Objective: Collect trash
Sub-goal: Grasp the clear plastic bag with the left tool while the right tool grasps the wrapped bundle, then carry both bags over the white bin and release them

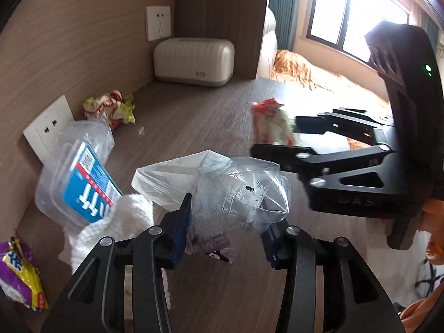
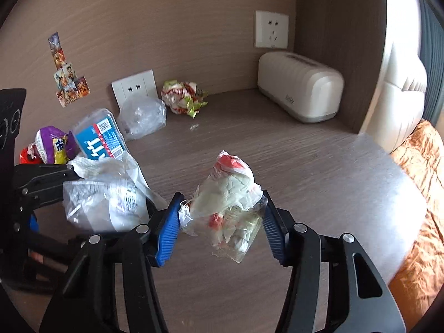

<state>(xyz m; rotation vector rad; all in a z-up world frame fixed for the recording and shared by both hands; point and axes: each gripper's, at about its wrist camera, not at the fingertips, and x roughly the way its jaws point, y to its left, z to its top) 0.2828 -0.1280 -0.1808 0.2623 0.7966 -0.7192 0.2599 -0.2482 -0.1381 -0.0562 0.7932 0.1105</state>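
Observation:
My left gripper (image 1: pixel 226 224) is shut on a clear plastic bag (image 1: pixel 238 194), also seen in the right wrist view (image 2: pixel 102 205). My right gripper (image 2: pixel 222 222) is shut on a crumpled red-and-white wrapper wad (image 2: pixel 230 194) and holds it above the desk; it shows in the left wrist view (image 1: pixel 270 123). On the desk lie a clear box with a blue label (image 1: pixel 83 186), a white tissue (image 1: pixel 116 222), a crumpled green-red wrapper (image 1: pixel 109 108), a purple-yellow snack bag (image 1: pixel 19 274) and a crushed clear bottle (image 2: pixel 143 116).
A white ribbed box (image 1: pixel 194 61) stands in the back corner of the brown desk (image 2: pixel 277 152). Wall sockets (image 2: pixel 134 87) sit on the back panel. An orange bedspread (image 2: pixel 416 194) lies past the desk's right edge.

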